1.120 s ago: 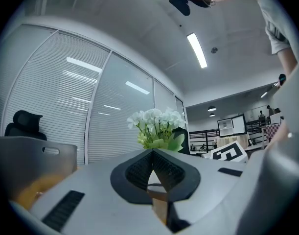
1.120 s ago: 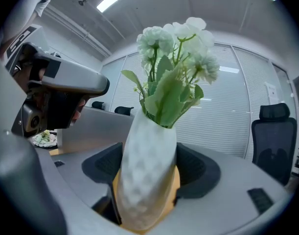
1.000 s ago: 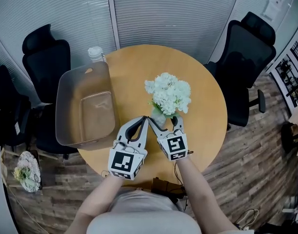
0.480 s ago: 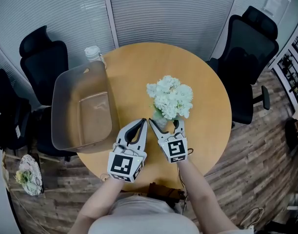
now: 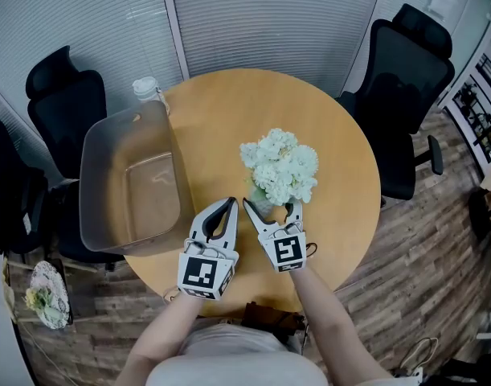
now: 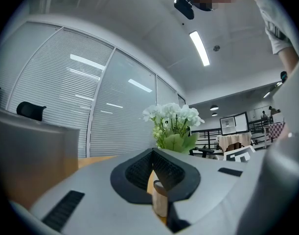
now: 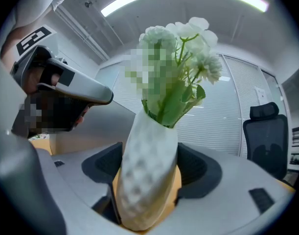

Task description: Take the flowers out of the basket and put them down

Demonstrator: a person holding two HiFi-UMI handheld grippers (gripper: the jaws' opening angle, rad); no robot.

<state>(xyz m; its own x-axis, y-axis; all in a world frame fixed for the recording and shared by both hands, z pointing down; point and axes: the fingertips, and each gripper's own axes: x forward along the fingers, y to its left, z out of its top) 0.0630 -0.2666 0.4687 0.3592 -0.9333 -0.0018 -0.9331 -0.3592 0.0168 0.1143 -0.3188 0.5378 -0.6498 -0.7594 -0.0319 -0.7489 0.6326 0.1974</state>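
Flowers (image 5: 279,163) could tip if right gripper (image 5: 269,206) fingers, squeezing the vase (image 7: 148,170), let go early; left gripper (image 5: 229,207) fingers are pinched together.

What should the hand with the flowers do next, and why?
Probably set the vase down on the table, then let go. The right gripper grips the vase, the flowers are already out of the basket, and I can't tell whether its base touches the wood.
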